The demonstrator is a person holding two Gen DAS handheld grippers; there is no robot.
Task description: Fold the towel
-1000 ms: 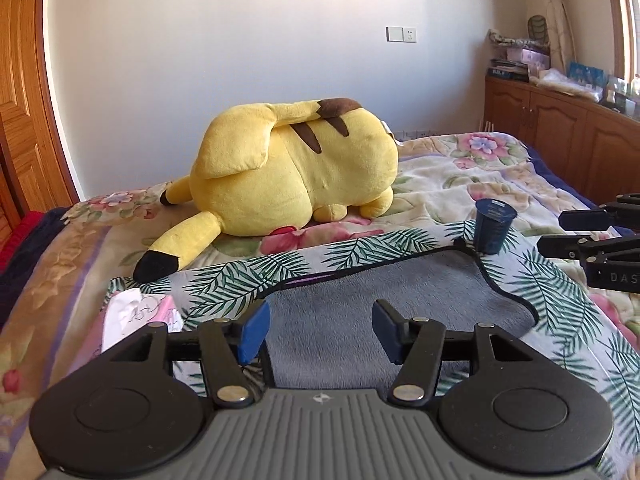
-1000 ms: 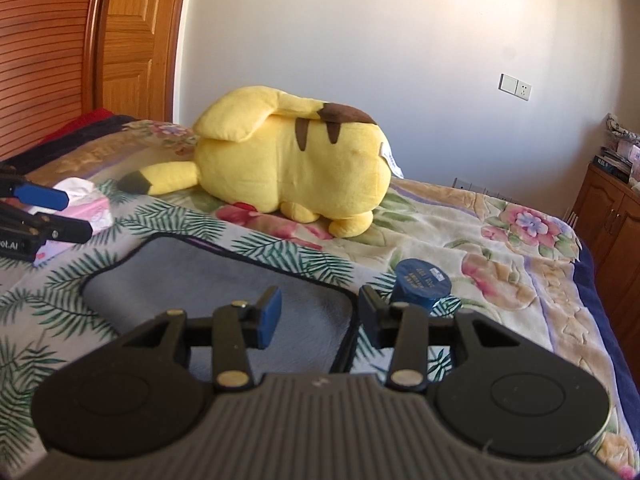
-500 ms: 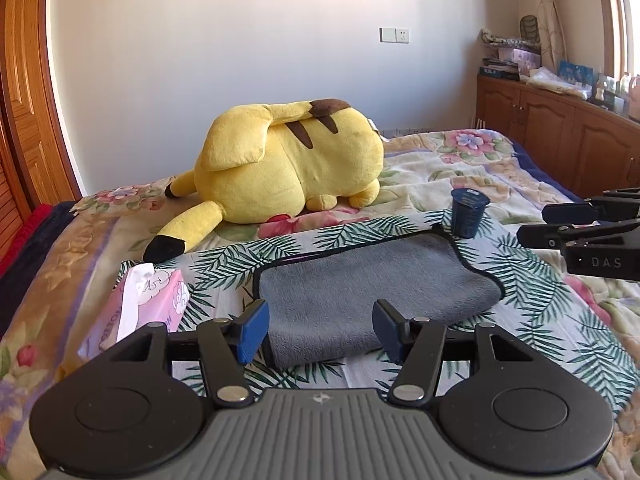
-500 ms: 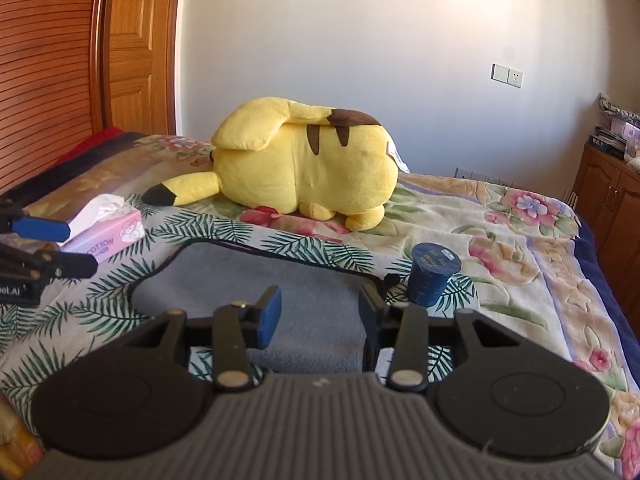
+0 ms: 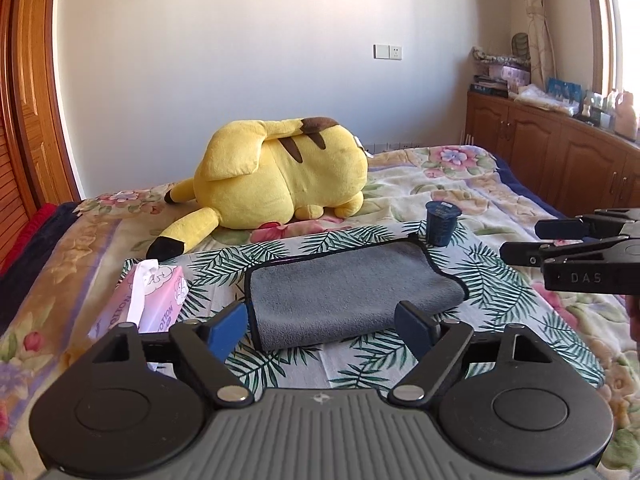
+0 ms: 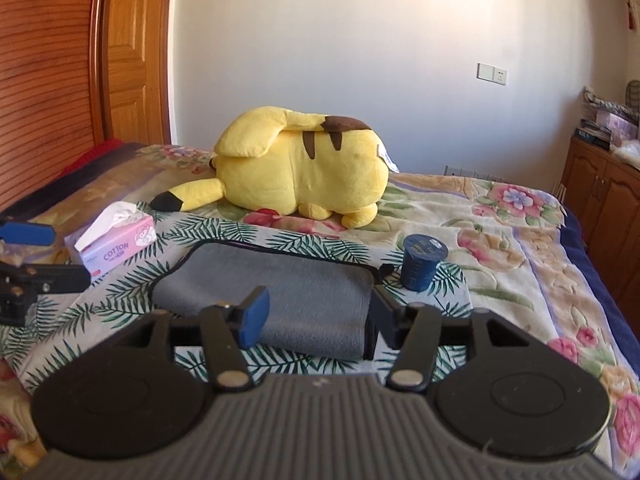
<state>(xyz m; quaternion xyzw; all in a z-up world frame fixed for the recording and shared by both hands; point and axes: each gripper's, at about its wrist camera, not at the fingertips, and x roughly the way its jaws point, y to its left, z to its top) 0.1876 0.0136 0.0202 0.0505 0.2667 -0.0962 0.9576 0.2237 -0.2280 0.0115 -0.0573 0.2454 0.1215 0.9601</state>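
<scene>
A grey towel with a black hem lies folded flat on a palm-leaf cloth on the bed; it also shows in the right wrist view. My left gripper is open and empty, held above the towel's near left edge. My right gripper is open and empty, above the towel's near right edge. The right gripper's fingers show at the right of the left wrist view, and the left gripper's fingers at the left of the right wrist view.
A big yellow plush toy lies behind the towel. A dark blue cup stands at the towel's far right corner. A pink tissue pack lies left of the towel. Wooden cabinets line the right wall.
Both grippers have pulled back and risen away from the towel, so the whole folded towel now shows. The towel has not moved.
</scene>
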